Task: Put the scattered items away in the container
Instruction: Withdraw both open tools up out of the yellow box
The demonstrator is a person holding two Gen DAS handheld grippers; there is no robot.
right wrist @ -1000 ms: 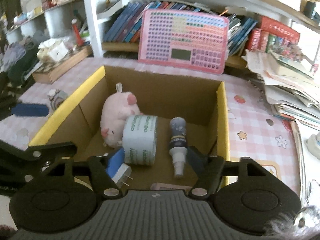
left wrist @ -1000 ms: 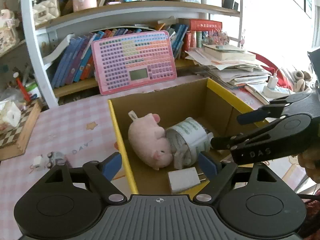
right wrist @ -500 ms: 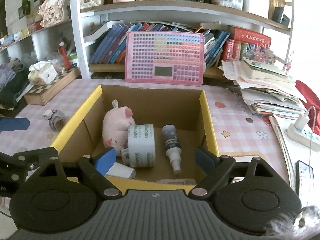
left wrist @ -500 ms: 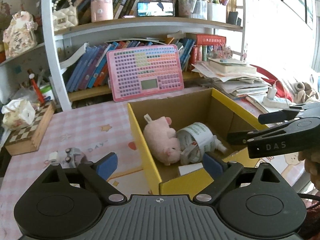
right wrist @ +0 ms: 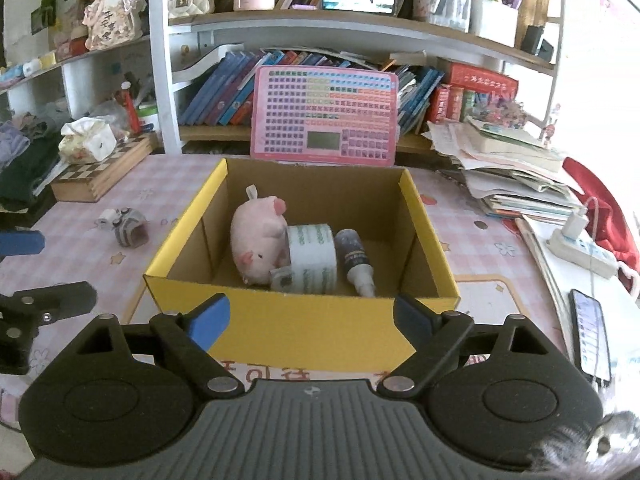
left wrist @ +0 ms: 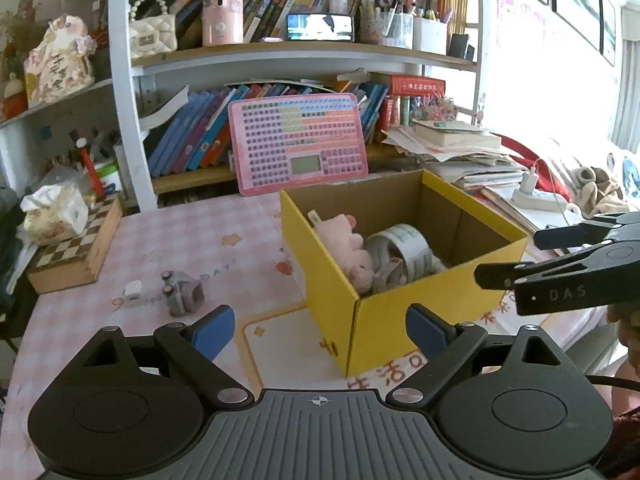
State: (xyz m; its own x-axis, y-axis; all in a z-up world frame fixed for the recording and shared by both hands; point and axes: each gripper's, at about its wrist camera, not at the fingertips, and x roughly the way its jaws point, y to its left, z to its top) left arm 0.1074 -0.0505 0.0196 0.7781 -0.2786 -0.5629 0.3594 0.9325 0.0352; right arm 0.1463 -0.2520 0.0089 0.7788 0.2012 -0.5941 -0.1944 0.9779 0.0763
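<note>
A yellow cardboard box (right wrist: 304, 320) stands on the pink checked table; it also shows in the left wrist view (left wrist: 384, 320). Inside lie a pink plush pig (right wrist: 256, 240), a roll of tape (right wrist: 312, 256) and a small spray bottle (right wrist: 358, 262). A small grey toy (left wrist: 182, 292) with a white piece (left wrist: 134, 292) beside it lies on the table left of the box; the toy also shows in the right wrist view (right wrist: 128, 230). My left gripper (left wrist: 320, 330) is open and empty, in front of the box. My right gripper (right wrist: 308, 316) is open and empty, near the box's front wall.
A wooden chessboard box (left wrist: 76, 252) with a tissue pack sits at the far left. A pink keyboard toy (right wrist: 324, 116) leans on the bookshelf behind the box. Stacked papers (right wrist: 512, 176), a power strip (right wrist: 580, 246) and a phone (right wrist: 592, 336) lie to the right.
Both grippers have pulled back and up from inside the box to in front of it. The box now shows whole. Both stay open and empty.
</note>
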